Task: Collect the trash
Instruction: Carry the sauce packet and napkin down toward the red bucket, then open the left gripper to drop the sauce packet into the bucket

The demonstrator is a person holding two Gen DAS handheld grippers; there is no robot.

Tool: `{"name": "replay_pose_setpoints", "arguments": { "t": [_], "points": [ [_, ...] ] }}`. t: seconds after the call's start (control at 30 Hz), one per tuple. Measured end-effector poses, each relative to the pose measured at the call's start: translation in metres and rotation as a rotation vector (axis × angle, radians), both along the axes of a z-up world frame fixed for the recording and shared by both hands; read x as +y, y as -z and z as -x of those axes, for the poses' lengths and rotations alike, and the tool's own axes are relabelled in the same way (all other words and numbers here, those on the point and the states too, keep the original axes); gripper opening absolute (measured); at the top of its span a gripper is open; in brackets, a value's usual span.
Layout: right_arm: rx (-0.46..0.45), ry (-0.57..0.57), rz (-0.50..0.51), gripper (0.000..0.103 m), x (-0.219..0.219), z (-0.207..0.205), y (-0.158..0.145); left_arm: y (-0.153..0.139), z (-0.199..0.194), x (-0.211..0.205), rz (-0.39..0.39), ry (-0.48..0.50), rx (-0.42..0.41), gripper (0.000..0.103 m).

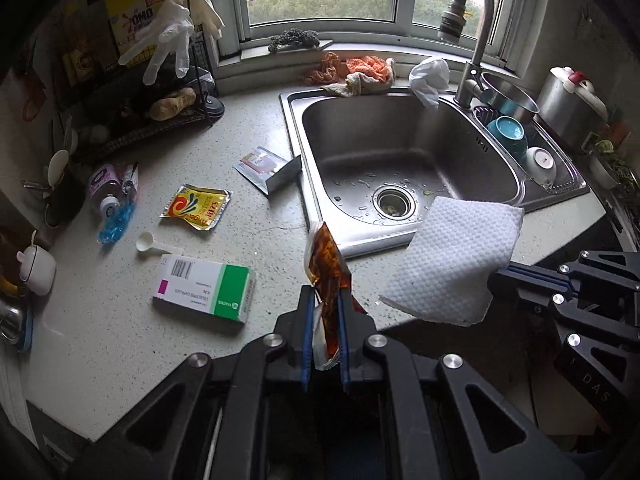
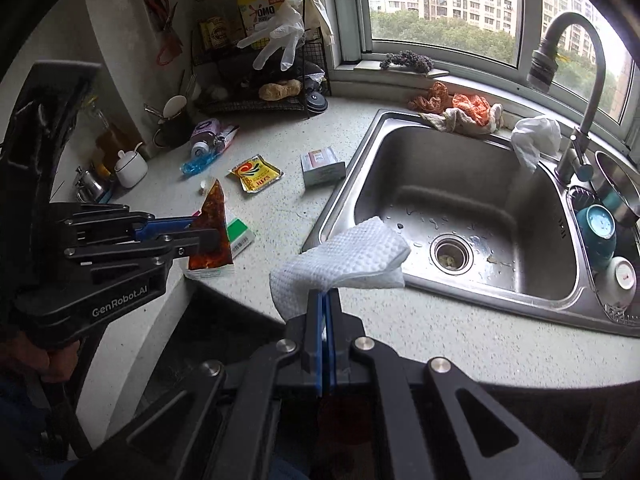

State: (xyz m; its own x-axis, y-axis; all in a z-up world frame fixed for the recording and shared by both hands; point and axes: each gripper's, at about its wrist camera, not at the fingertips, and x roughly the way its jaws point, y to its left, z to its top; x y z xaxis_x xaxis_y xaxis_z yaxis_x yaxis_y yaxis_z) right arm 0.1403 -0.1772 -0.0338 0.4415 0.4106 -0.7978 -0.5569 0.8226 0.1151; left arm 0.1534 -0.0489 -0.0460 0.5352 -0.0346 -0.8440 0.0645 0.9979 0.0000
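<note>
- Left hand-held gripper (image 1: 326, 300) pinching a torn brown sauce packet (image 1: 326, 268), jaws pressed onto it, packet sticking up and lifted off the desk (image 1: 120, 340) near the front edge, just left of the sink (image 1: 404, 152).
- Right hand-held gripper (image 2: 324, 300) clamped tight on a folded white paper towel (image 2: 344, 264), held in the air over the desk's front edge by the sink's front left corner.
- Still lying on the desk: green and white medicine box (image 1: 206, 288) near the front edge, white plastic scoop (image 1: 146, 242) just behind it, yellow sachet (image 1: 196, 206) further back toward the middle.
- Small opened carton (image 1: 268, 168) right beside the sink's left rim.
- Blue crinkly wrapper (image 1: 116, 220) and a tipped purple-label bottle (image 1: 104, 188) over at the left edge, touching each other.
- Crumpled white plastic bag (image 1: 430, 80) draped on the sink's back rim next to the faucet (image 1: 476, 40), orange rags (image 1: 360, 72) along the same rim.
- Sink basin wet, a few scraps in the drain (image 1: 394, 200).
- Wire rack (image 1: 160, 112) in the back left corner with white gloves (image 1: 170, 36) hanging off it.
</note>
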Motion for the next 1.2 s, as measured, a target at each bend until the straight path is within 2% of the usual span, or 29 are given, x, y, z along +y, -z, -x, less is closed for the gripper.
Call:
{"name": "replay_pose_setpoints", "arguments": {
  "t": [0.1,0.3,0.5,0.63,0.73,0.83,0.87,0.93,1.2],
  "points": [
    [0.013,0.027,0.012,0.001,-0.019,0.016,0.012,0.011,0.017,-0.024,-0.016,0.030,0.017,0.009],
    [0.075,0.108,0.009,0.001,-0.055,0.042,0.039,0.045,0.035,-0.061,0.006,0.071,0.089,0.009],
    [0.137,0.144,0.018,0.001,-0.074,0.052,0.079,0.101,0.038,-0.094,0.008,0.147,0.146,0.010],
    [0.163,0.126,0.031,0.001,-0.078,0.047,0.134,0.167,0.027,-0.107,0.000,0.173,0.169,0.010],
    [0.199,0.115,0.040,0.001,-0.081,0.041,0.186,0.215,0.022,-0.115,0.025,0.176,0.197,0.010],
    [0.254,0.116,0.041,0.001,-0.084,0.032,0.242,0.270,0.024,-0.127,-0.008,0.205,0.198,0.010],
    [0.268,0.116,0.042,0.001,-0.084,0.030,0.260,0.289,0.024,-0.127,0.007,0.204,0.208,0.010],
    [0.263,0.107,0.046,0.001,-0.083,0.026,0.296,0.332,0.021,-0.127,0.031,0.189,0.232,0.010],
    [0.257,0.102,0.044,0.001,-0.075,0.011,0.440,0.493,0.006,-0.123,0.023,0.160,0.242,0.010]
  ]
}}
